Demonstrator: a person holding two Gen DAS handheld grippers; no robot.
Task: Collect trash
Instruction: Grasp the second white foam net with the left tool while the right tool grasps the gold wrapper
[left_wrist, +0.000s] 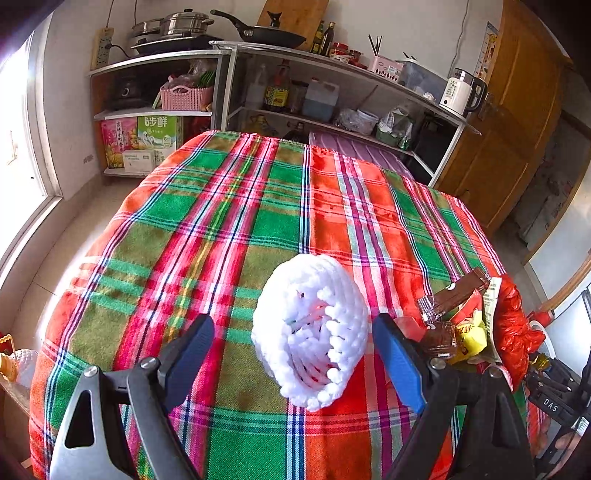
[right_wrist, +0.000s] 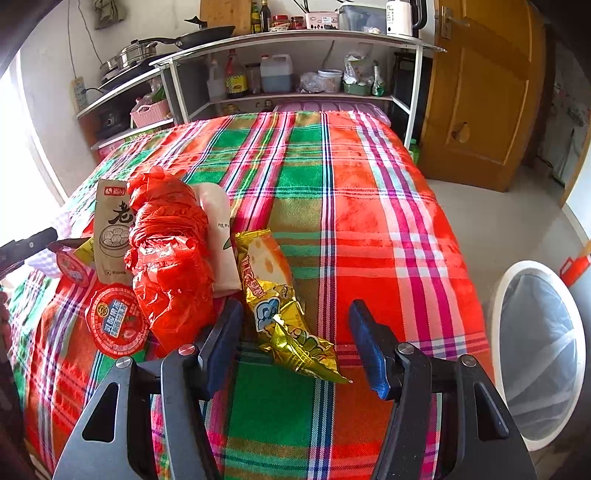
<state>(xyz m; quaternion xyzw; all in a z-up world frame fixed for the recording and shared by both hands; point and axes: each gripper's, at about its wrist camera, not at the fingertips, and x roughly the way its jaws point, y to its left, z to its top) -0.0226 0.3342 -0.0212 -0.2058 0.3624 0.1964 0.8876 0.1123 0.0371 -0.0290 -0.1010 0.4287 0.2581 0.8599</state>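
Left wrist view showed the left gripper (left_wrist: 293, 350) angled downward over the table, its blue-padded jaws spread wide. A white knitted yarn basket (left_wrist: 310, 328) sat between them on the red, green and pink plaid tablecloth (left_wrist: 229, 221), tipped so that its open mouth faced the camera; neither pad touched it. Just beyond the right-hand pad lay the trash heap: a brown foil wrapper (left_wrist: 454, 293) on top, a yellow packet (left_wrist: 471, 338) under it, and a crumpled red plastic bag (left_wrist: 515, 332) at the table's edge.

Right wrist view showed the right gripper (right_wrist: 293, 343) likewise pitched down, jaws wide and holding nothing. A gold and yellow foil snack wrapper (right_wrist: 280, 306) lay between its fingers, its crinkled lower end nearest the camera, clear of both pads. Touching the wrapper's left side was a pale paper bag (right_wrist: 219, 236), half under the same red plastic bag (right_wrist: 170, 254), which pressed close to the left pad. Farther left lay a brown paper food bag printed with dumplings (right_wrist: 110, 229) and two round red foil cup lids (right_wrist: 116, 321), with a tip of the other gripper at the picture's left edge. Off the table's right side stood a white round bin with a clear liner (right_wrist: 539, 350) on the floor. Behind the table stood a metal shelf unit (right_wrist: 295, 37) with pans, bottles and a kettle, beside a wooden door (right_wrist: 480, 92).
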